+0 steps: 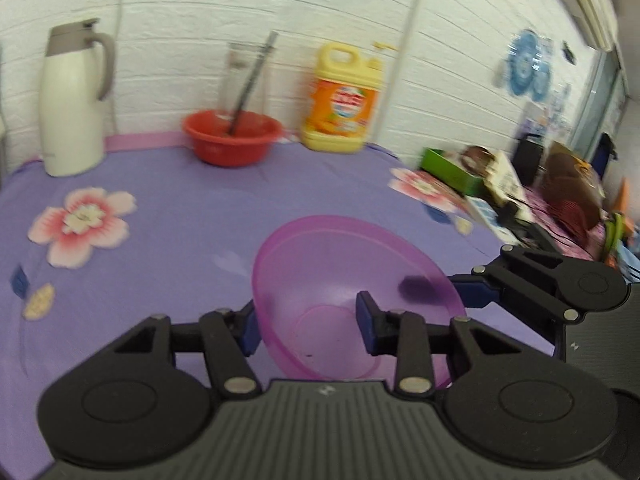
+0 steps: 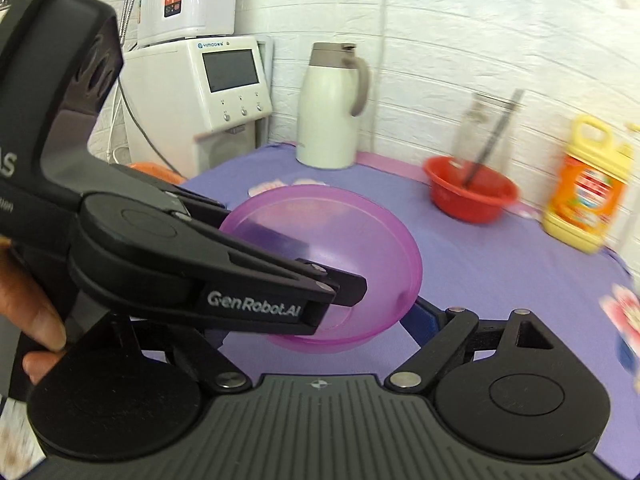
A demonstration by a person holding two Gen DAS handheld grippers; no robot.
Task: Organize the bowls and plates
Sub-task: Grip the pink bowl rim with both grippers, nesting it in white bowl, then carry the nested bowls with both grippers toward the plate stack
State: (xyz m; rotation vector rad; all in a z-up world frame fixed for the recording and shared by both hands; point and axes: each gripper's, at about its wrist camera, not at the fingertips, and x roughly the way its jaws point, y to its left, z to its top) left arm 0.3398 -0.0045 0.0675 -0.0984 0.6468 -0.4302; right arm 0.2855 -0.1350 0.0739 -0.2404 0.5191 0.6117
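Note:
A translucent pink bowl (image 1: 344, 288) (image 2: 344, 248) hangs tilted above the purple flowered tablecloth (image 1: 160, 248). My left gripper (image 1: 308, 326) straddles its near-left rim: the left finger is outside the wall, the right finger (image 1: 366, 320) inside the bowl, with a wide gap between them. The right gripper (image 1: 448, 290) reaches in from the right and pinches the bowl's right rim; one dark fingertip shows through the plastic. In the right wrist view the left gripper's body (image 2: 200, 264) covers much of the bowl, and the right finger (image 2: 424, 318) sits under the rim.
A red bowl (image 1: 232, 136) (image 2: 470, 192) with a metal utensil, a clear glass (image 1: 244, 76), a white thermos jug (image 1: 72, 104) (image 2: 332, 108) and a yellow detergent bottle (image 1: 344, 100) (image 2: 584, 188) stand along the white wall. Boxes and clutter (image 1: 500, 184) lie right. A water dispenser (image 2: 200, 92) stands left.

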